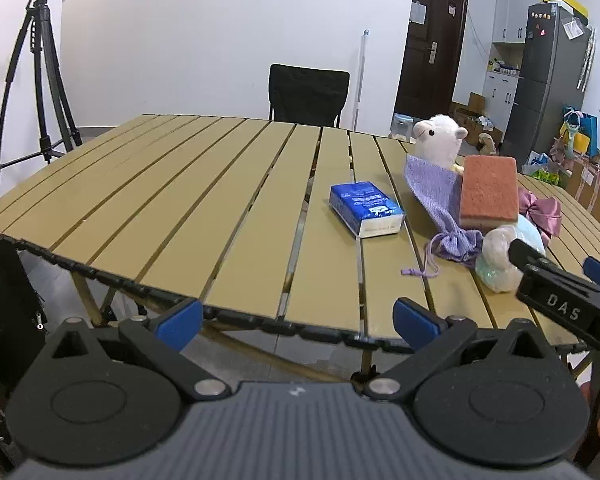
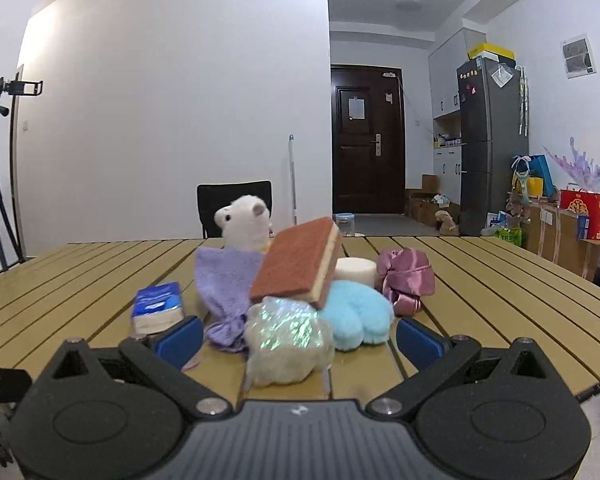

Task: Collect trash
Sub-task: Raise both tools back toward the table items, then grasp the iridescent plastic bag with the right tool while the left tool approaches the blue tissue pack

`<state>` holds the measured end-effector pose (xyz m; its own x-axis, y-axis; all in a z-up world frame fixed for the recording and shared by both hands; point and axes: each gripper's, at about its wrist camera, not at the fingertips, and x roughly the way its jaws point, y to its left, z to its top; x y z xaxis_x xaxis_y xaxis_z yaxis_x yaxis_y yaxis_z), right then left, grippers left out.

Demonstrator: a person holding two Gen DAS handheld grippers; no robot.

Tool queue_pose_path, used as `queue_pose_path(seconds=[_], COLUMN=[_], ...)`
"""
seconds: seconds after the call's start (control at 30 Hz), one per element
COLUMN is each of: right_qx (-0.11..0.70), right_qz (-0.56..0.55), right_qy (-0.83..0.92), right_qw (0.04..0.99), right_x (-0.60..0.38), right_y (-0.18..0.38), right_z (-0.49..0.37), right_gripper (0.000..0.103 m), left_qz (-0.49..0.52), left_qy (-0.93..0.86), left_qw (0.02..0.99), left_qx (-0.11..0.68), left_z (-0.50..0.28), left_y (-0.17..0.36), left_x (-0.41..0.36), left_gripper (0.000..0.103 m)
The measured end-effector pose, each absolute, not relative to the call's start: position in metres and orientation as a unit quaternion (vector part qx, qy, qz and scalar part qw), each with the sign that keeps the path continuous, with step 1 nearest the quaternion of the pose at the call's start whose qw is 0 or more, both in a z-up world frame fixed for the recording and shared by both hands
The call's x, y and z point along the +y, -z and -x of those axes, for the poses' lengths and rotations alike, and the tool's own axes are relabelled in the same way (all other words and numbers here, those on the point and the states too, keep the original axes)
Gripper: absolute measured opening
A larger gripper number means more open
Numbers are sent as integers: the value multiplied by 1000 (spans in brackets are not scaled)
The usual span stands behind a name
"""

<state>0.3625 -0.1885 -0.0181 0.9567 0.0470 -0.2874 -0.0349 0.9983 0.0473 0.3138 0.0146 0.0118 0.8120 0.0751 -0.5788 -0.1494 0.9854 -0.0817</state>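
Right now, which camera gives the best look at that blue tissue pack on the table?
The left wrist view. There the blue tissue pack lies in the open on the slatted table, top and end face both showing. In the right wrist view the pack sits low and blurred, partly hidden behind the right claw's left pad.

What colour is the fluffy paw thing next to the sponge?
Light blue. The fluffy paw shows best in the right wrist view.

Rust-brown sponge (image 2: 296,262), blue tissue pack (image 1: 366,208)

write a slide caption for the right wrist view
Open right gripper facing a beige puff under a tilted sponge on the slatted table.
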Motion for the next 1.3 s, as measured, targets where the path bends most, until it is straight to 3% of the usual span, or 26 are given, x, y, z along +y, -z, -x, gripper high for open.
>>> queue_pose_path(seconds=[0.23,0.4,0.47,0.57,0.77,1.3], right_qx=[164,177,183,193,187,133], right_qz=[-20,-25,-27,-35,-46,-105], right_qy=[-42,-38,-43,-60,-69,-28], right_qw=[985,983,982,979,979,985], right_x=[-182,-180,-179,-179,-183,-235], right_y=[32,41,43,44,41,17], right_z=[-391,-408,-411,-415,-411,-390], right_gripper=[91,73,60,52,45,44], left_qz=[54,59,65,71,75,92], left_qy=[-51,-46,-43,-41,-34,-34], left_qw=[948,947,946,945,945,947], left_qx=[309,312,314,316,316,307], left_z=[-340,-352,-356,-361,-371,-417], left_y=[-9,-9,-9,-9,-11,-15], left_x=[10,11,12,12,9,-11], left_gripper=[103,103,103,103,103,103])
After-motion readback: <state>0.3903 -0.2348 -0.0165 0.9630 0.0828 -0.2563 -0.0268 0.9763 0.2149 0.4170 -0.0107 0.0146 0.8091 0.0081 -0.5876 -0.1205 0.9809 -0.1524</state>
